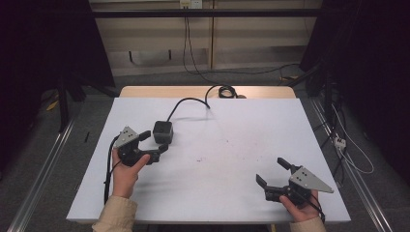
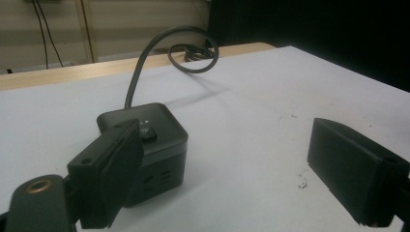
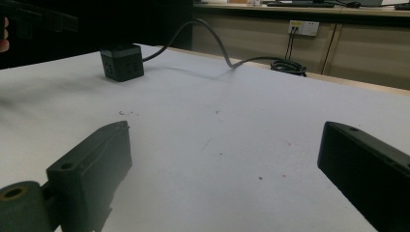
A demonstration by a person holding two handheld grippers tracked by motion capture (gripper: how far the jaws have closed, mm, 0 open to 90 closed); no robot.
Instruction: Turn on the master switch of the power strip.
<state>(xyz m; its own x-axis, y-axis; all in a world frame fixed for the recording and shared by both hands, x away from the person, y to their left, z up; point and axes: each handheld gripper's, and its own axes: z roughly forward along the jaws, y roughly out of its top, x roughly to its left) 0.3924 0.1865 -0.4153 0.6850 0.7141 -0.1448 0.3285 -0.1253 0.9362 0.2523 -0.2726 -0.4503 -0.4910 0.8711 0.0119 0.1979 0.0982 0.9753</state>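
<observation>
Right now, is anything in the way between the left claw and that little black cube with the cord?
Nothing visible. The left claw stands open right beside the black cube, with bare white table around them. Its cord trails off behind.

White-topped bench [image 1: 251,145] on grey floor [image 1: 159,79] — beige wall panels [image 1: 241,34] behind, black curtains [image 1: 367,48] both sides, wall socket [image 3: 303,27], dim light.

No readable text, label or number shows on anything.
</observation>
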